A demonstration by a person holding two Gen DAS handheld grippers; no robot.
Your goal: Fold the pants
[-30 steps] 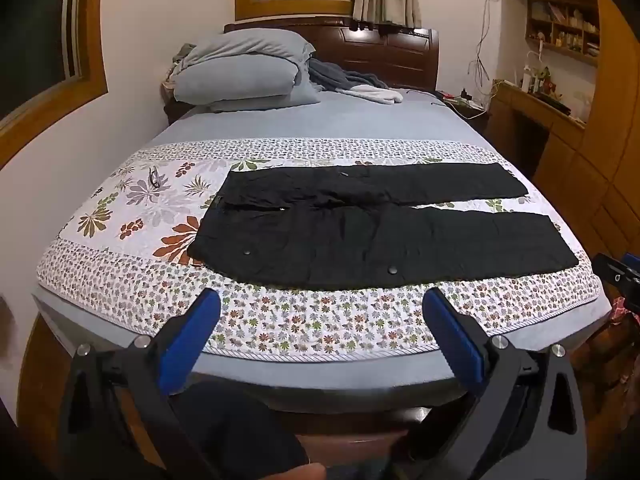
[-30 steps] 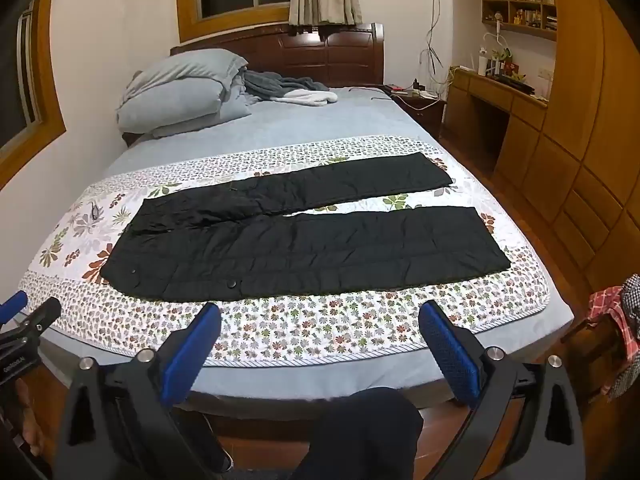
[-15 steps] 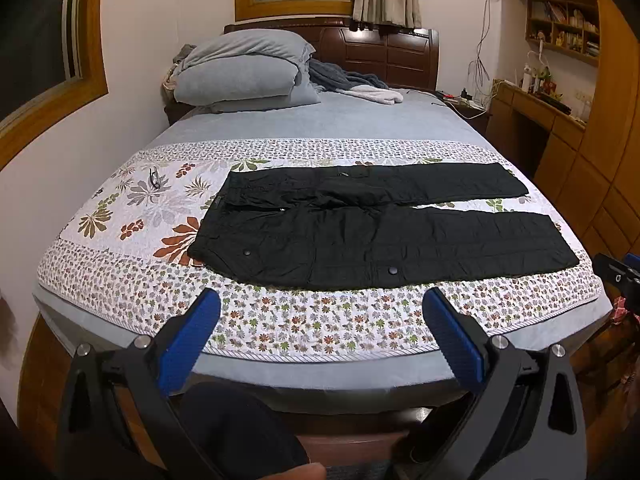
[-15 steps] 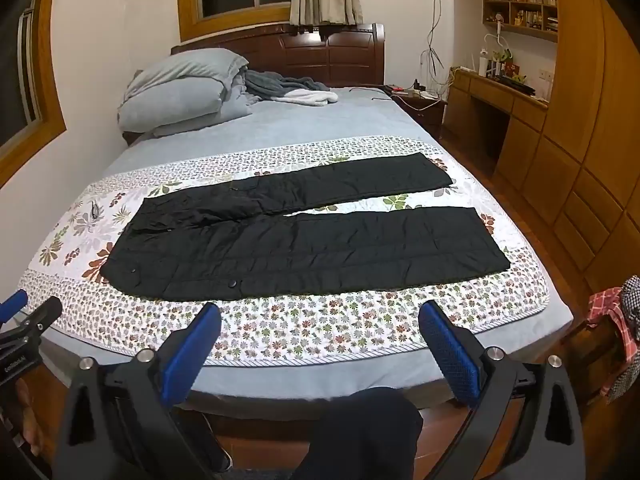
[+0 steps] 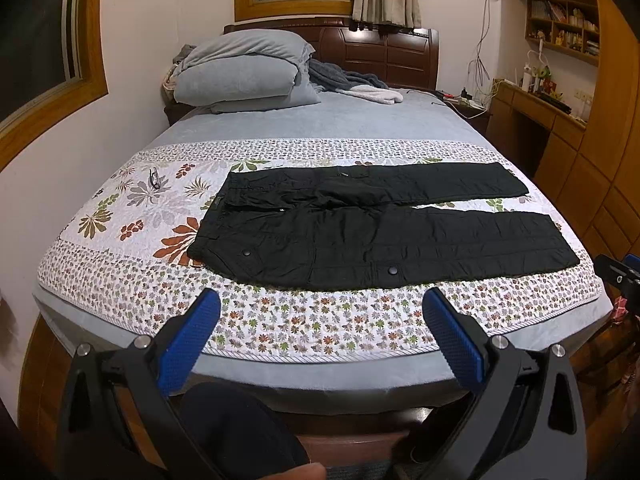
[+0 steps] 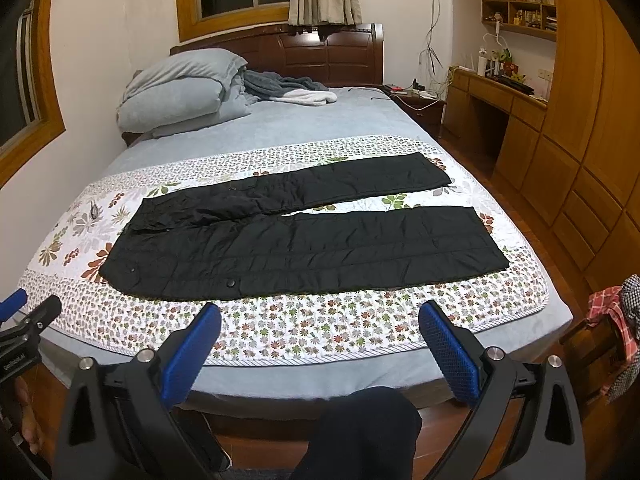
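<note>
Left gripper (image 5: 320,322) at 6 o'clock of left view, blue pads wide apart, holds nothing, hangs before bed edge. Floral quilt (image 5: 132,216) covers near half of bed. Black pants (image 5: 372,236) lie flat across quilt, waistband at 9 o'clock side, two legs stretch toward 3 o'clock, narrow gap between legs. Grey pillows (image 5: 240,72) at 11 o'clock by headboard. Right gripper (image 6: 320,326) at 6 o'clock of right view, also spread wide, empty, not touching pants. Wooden cabinets (image 6: 580,140) at 3 o'clock.

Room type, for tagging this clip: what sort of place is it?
A home bedroom, most likely: a bed with stacked pillows, a wooden headboard, and a built-in desk.
</note>
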